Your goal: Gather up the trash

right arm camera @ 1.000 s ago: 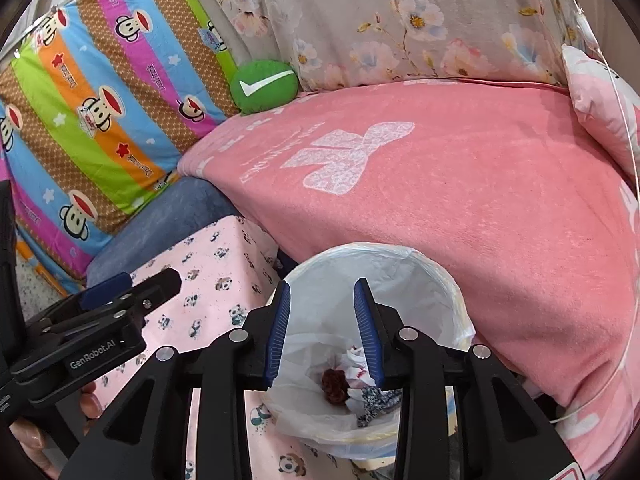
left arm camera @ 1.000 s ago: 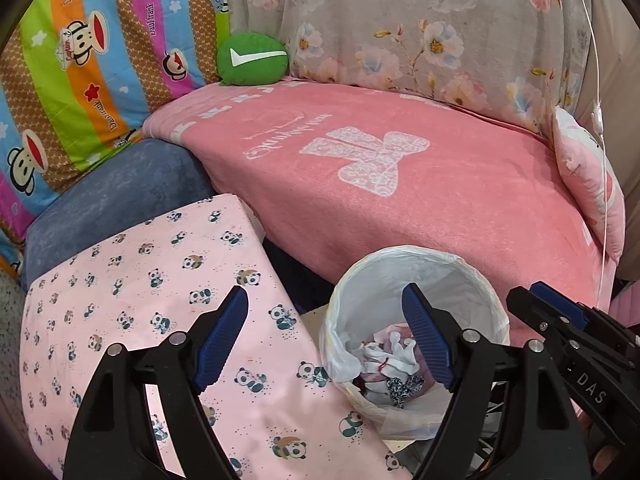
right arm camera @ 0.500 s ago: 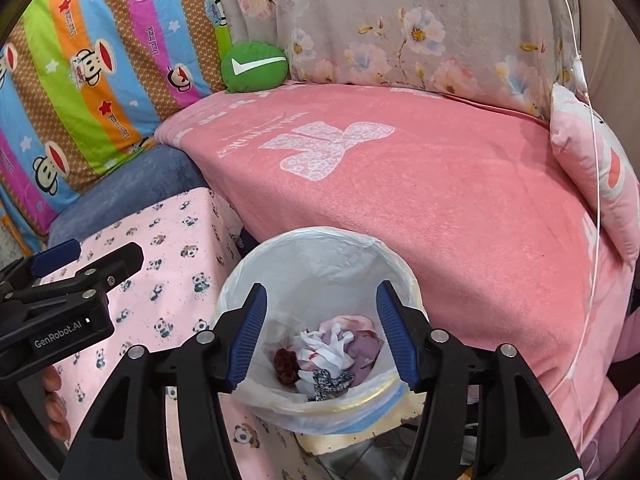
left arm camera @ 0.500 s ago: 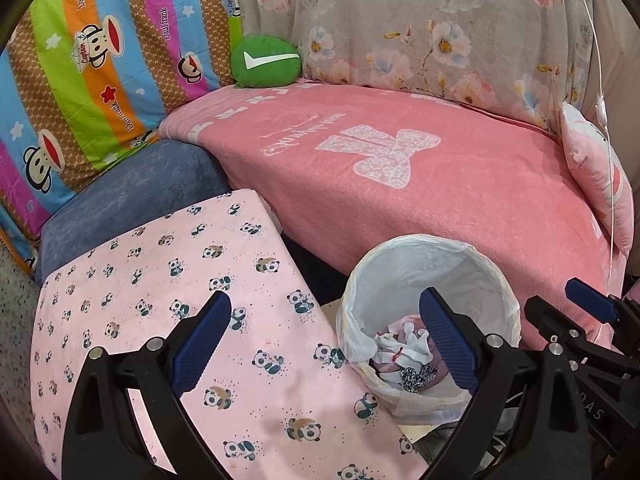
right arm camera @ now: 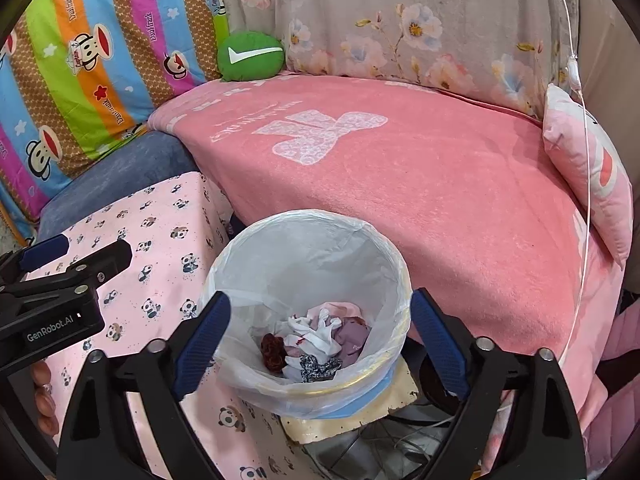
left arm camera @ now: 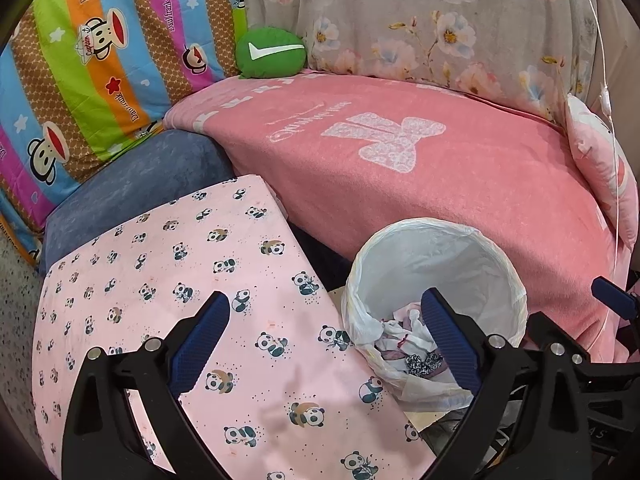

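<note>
We are holding the right gripper (right arm camera: 320, 344) spread wide above the trash bin (right arm camera: 400, 276), its blue pads flanking the bin's rim with nothing between them. The bin, lined with a white plastic bag, is standing on a pale board (right arm camera: 396, 394) on the floor, between the pink bed (right arm camera: 420, 184) and the panda-print surface (right arm camera: 160, 248). Inside it, crumpled trash (right arm camera: 320, 338) is lying at the bottom: white and purple scraps, a dark red clump (right arm camera: 273, 351) and a black-and-white patterned piece.

We are keeping the left gripper (left arm camera: 324, 344) wide apart too and holding nothing; in its own view one pad is hanging over the panda-print surface (left arm camera: 160, 280) and the other over the trash bin (left arm camera: 500, 264). From the right wrist view, that left gripper (right arm camera: 76, 252) is sitting just left of the bin, above the panda cloth, with fingertips of the person's hand (right arm camera: 42, 396) showing beneath it.

A green cushion (right arm camera: 250, 56) is resting at the bed's far corner, against the striped monkey-print bedding (right arm camera: 80, 60)
</note>
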`<control>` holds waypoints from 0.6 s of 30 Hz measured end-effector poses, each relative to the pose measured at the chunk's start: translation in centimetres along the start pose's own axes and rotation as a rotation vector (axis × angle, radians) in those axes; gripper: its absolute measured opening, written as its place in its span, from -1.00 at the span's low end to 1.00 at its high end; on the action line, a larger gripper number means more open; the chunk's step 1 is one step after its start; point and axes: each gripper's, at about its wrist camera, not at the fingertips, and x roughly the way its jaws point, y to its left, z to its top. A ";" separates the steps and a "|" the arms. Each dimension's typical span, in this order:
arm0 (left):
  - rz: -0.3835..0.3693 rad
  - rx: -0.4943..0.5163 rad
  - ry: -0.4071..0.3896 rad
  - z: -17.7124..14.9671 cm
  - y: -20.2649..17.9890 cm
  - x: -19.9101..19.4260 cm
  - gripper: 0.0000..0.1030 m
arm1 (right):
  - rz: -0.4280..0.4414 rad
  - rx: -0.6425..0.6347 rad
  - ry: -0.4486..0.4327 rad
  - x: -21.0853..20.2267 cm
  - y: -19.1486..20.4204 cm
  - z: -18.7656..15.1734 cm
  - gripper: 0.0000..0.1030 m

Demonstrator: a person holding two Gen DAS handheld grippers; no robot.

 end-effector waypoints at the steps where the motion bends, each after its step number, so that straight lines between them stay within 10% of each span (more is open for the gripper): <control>1: 0.003 -0.001 0.001 0.0 0.0 0.0 0.81 | -0.001 0.000 0.001 0.0 0.1 -0.1 0.91; 18: 0.050 -0.023 0.013 -0.8 -0.2 -0.1 0.85 | -0.022 -0.011 0.015 -0.3 0.3 -0.6 0.91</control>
